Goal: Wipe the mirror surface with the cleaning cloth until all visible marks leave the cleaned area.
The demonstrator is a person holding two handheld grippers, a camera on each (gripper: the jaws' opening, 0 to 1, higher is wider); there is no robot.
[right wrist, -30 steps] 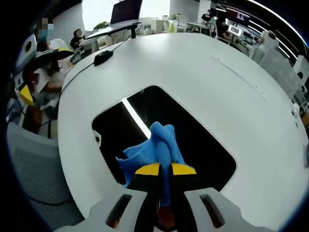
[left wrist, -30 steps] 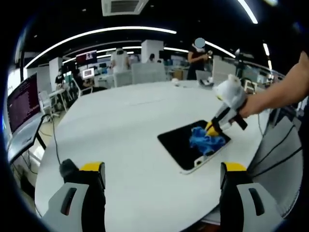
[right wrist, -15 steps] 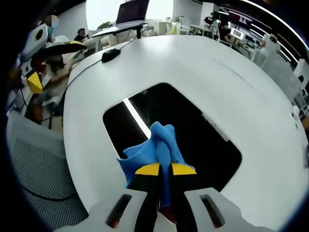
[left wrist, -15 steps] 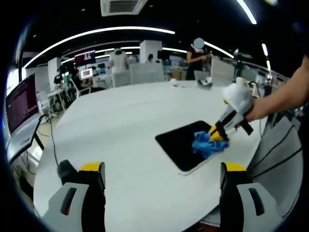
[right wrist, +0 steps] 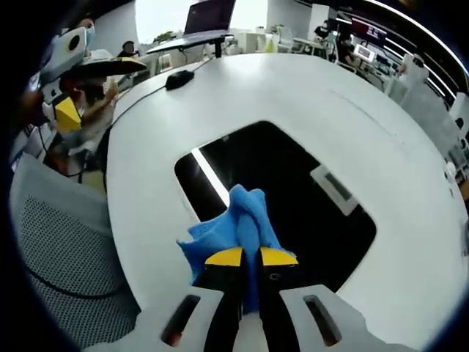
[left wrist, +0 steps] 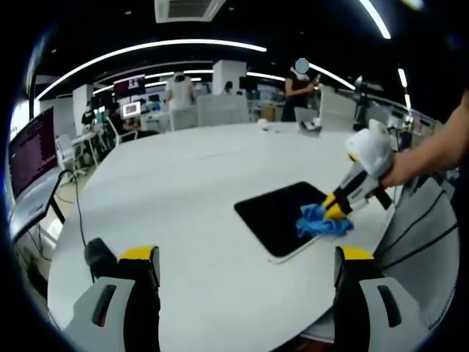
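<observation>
Cloth point(right wrist: 236, 226) looks soft, light and bunched, pinched at its gathered middle by the fully closed right gripper point(right wrist: 250, 257) at 6 o'clock on the mirror point(right wrist: 293, 191); left gripper point(left wrist: 248, 257) hangs wide apart, empty; glass is probably fragile, so press lightly

Cloth point(right wrist: 233, 229) on mirror's point(right wrist: 293, 183) near edge, mirror on table point(right wrist: 381, 161).

blue cloth point(right wrist: 238, 224), dark mirror point(right wrist: 293, 183), white table point(right wrist: 366, 117), yellow-tipped jaws.
</observation>
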